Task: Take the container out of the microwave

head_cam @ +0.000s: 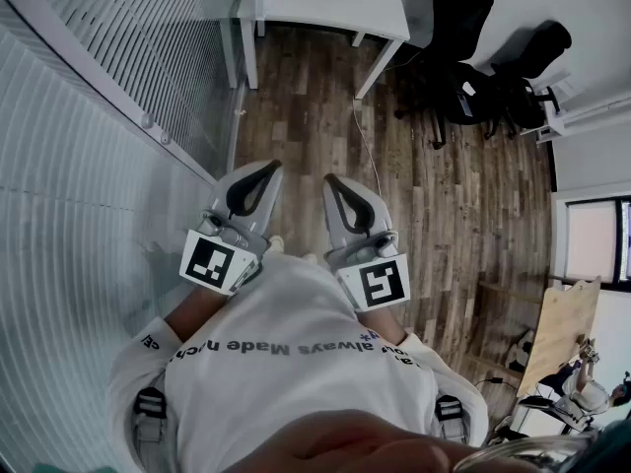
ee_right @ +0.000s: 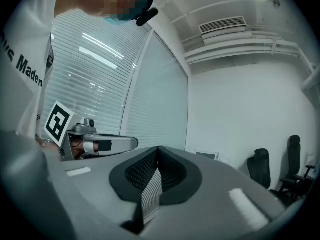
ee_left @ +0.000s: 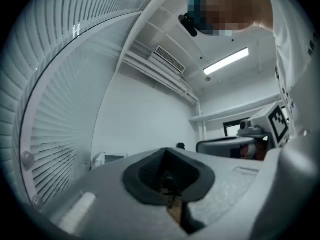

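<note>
Left hand-held gripper [head_cam: 266, 171] and right hand-held gripper [head_cam: 335, 179] are both closed on nothing, held level at my chest. Microwave and container show in no view. Risk: searching blind, I clip the slatted blinds [head_cam: 89, 116] close on my left.

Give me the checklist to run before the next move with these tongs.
1. Microwave in sight: not ok, no view shows one.
2. Container in sight: not ok, none shows.
3. Left tongs empty: ok, jaws together, nothing between.
4. Right tongs empty: ok, jaws together, nothing between.
5. Tongs open for a grasp: not ok, both shut.
6. Way ahead: cannot tell; only wooden floor, white table and office chairs show.
</note>
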`<move>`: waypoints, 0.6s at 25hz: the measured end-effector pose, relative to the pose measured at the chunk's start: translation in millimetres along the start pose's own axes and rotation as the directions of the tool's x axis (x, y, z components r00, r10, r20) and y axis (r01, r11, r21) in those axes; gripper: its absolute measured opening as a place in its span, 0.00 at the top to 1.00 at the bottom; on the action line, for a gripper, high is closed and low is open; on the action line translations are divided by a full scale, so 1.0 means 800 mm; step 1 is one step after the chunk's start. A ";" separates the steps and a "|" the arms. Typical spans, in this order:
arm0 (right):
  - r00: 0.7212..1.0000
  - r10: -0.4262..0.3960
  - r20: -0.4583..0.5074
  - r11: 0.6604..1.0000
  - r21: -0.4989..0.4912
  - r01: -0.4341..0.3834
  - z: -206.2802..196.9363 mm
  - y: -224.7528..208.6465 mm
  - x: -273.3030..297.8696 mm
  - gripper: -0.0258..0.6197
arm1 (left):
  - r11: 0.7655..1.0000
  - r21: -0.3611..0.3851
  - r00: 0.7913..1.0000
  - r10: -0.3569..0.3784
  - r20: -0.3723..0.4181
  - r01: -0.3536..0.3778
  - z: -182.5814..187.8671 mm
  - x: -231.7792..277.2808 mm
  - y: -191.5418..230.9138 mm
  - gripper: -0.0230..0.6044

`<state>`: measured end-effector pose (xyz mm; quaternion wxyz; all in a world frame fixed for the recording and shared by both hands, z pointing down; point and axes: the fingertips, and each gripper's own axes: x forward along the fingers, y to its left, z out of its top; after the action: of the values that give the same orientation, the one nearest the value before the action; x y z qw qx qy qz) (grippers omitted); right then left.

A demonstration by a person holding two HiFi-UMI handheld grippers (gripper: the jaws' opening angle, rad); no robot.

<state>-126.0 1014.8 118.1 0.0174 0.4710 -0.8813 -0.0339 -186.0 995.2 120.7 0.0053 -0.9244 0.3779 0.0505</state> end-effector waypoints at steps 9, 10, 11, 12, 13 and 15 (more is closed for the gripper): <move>1.000 0.001 -0.013 1.000 0.001 -0.001 -0.013 -0.015 0.000 0.96 | 1.000 -0.022 1.000 -0.009 -0.001 0.009 -0.008 0.014 -0.003 0.96; 1.000 -0.001 -0.015 1.000 0.000 0.001 -0.015 -0.017 0.002 0.96 | 1.000 -0.025 1.000 -0.013 -0.003 0.013 -0.011 0.016 -0.002 0.96; 1.000 -0.003 -0.016 1.000 -0.001 0.003 -0.017 -0.020 0.004 0.96 | 0.999 -0.027 1.000 -0.018 -0.006 0.018 -0.014 0.019 -0.001 0.96; 1.000 -0.004 -0.013 1.000 0.000 0.004 -0.017 -0.024 0.005 0.96 | 0.999 -0.029 1.000 -0.022 -0.010 0.021 -0.018 0.023 -0.001 0.96; 1.000 -0.005 -0.013 1.000 0.003 0.005 -0.018 -0.028 0.005 0.96 | 0.999 -0.029 1.000 -0.025 -0.013 0.025 -0.020 0.028 -0.003 0.96; 1.000 -0.005 -0.022 1.000 0.012 0.005 -0.022 -0.041 0.002 0.96 | 0.999 -0.031 0.999 -0.031 -0.020 0.030 -0.024 0.040 -0.008 0.96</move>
<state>-98.9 994.6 132.9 0.0243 0.4736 -0.8801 -0.0235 -157.2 976.1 136.6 -0.0119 -0.9305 0.3632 0.0465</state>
